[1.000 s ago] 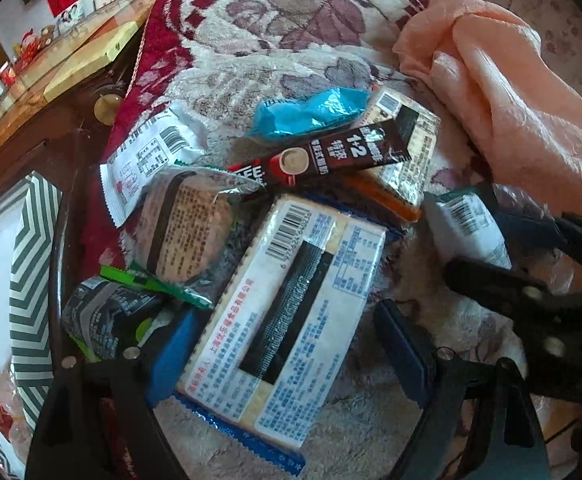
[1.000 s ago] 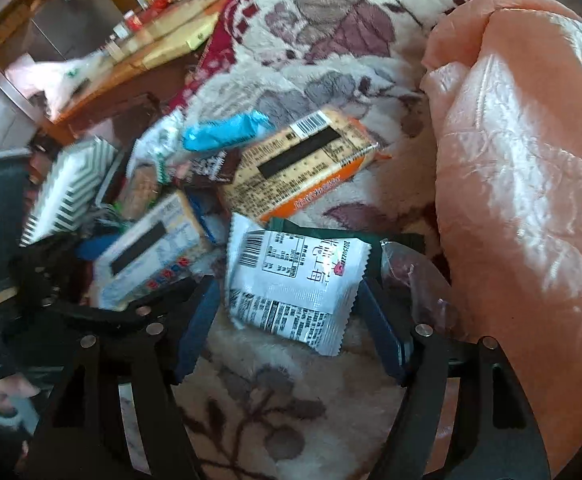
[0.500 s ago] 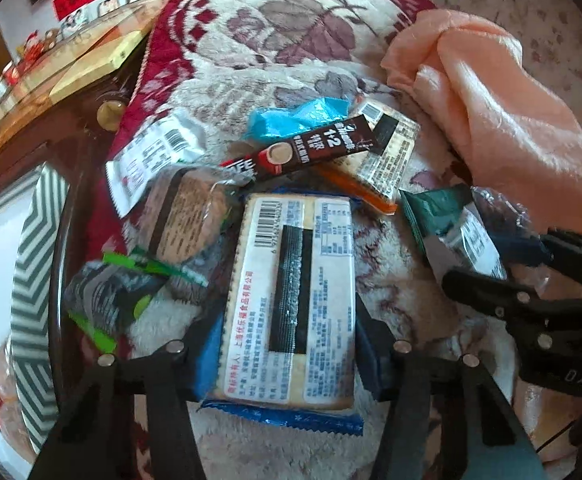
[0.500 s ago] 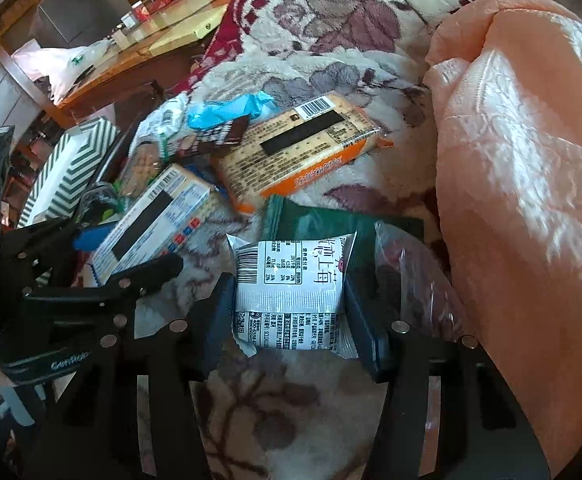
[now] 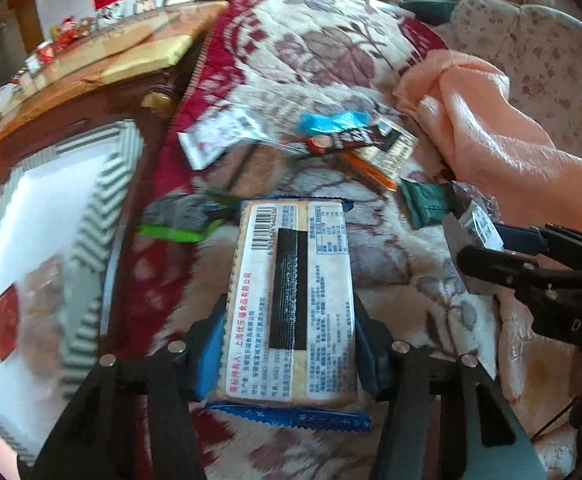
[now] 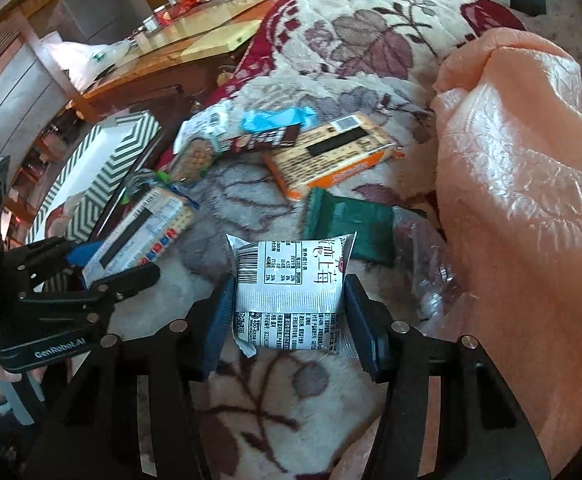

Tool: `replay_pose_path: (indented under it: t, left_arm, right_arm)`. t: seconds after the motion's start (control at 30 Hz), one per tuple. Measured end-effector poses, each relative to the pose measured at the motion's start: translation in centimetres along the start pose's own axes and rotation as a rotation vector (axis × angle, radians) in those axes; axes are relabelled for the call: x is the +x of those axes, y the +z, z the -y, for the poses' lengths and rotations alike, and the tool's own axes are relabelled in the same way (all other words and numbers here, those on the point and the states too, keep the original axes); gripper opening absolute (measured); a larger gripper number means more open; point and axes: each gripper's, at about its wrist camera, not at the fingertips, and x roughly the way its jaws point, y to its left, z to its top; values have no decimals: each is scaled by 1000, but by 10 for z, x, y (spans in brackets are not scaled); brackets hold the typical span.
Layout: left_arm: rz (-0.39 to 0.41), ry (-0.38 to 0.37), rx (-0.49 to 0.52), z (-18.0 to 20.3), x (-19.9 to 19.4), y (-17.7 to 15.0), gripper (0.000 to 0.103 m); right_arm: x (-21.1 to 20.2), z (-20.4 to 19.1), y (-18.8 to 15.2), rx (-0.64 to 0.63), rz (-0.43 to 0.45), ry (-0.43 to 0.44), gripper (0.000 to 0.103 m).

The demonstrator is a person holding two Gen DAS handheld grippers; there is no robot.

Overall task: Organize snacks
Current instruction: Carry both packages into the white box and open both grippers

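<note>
My left gripper (image 5: 291, 344) is shut on a long blue-edged cracker pack (image 5: 291, 300) and holds it above the floral blanket; it also shows in the right wrist view (image 6: 139, 232). My right gripper (image 6: 287, 320) is shut on a small white snack packet (image 6: 291, 284), also held off the blanket. Behind lie an orange cracker pack (image 6: 331, 156), a dark coffee stick (image 6: 267, 140), a light blue wrapper (image 6: 279, 116), a white packet (image 5: 223, 136) and a green packet (image 6: 351, 220).
A box with a green-and-white striped rim (image 5: 91, 208) stands at the left, with a red item inside. A peach cloth (image 6: 523, 184) is heaped on the right. A clear plastic bag (image 6: 431, 264) lies beside the green packet. A wooden table (image 6: 179, 48) stands behind.
Both grippers closed on their packets and lifted them. The left one has swung left with the cracker pack, nearer the striped box; the view is blurred with motion.
</note>
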Motion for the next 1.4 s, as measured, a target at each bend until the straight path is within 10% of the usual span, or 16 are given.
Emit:
replay_pose_path:
  t: [1.4]
  left_arm:
    - [190,282,-245,-143,-76,-45,57]
  right_arm:
    - [22,-197,34,-394,-36,127,54]
